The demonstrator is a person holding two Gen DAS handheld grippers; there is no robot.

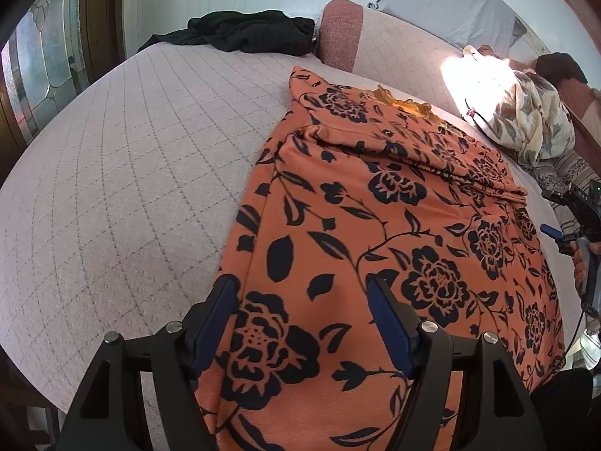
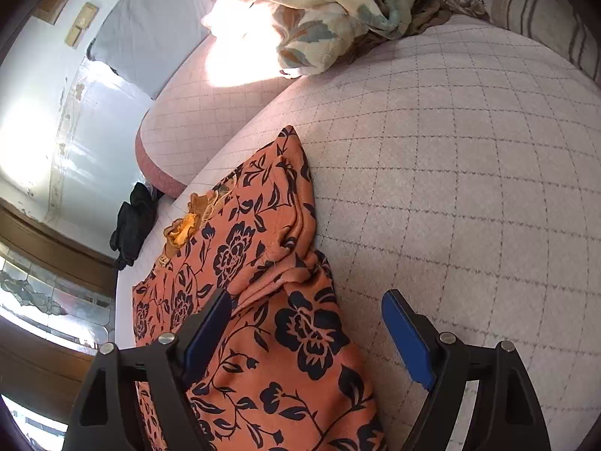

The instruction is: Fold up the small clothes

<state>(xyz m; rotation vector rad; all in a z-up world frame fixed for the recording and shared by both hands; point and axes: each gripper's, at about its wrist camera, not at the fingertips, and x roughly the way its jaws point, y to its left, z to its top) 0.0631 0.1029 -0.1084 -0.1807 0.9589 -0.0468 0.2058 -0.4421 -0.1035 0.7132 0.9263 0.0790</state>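
Two grippers, both mine, hang over one orange flowered garment (image 1: 375,225) that lies spread on the pale quilted bed (image 1: 131,173). My left gripper (image 1: 300,323) has its fingers spread wide with nothing between them but the cloth below; one blue pad (image 1: 214,330) sits over the garment's left edge, the other over its printed middle. My right gripper (image 2: 311,338) is also spread wide and holds nothing; its left pad (image 2: 206,334) is above the garment, its right pad (image 2: 407,342) above bare quilt just beside the garment's right edge.

As I judge it, the folding is at an early-to-middle stage. Both sleeves look turned in across the upper part of the garment, near the yellow lace collar (image 2: 184,225), with a bunched ridge of cloth on the right side. The long lower body is flat and unfolded beneath both grippers. What is left, I think, is to take hold of the near hem and bring it up toward the collar, then smooth.

Beyond the garment lie a black piece of clothing (image 1: 240,32) at the bed's far edge and a cream leaf-print blanket (image 2: 311,11) heaped in sunlight.
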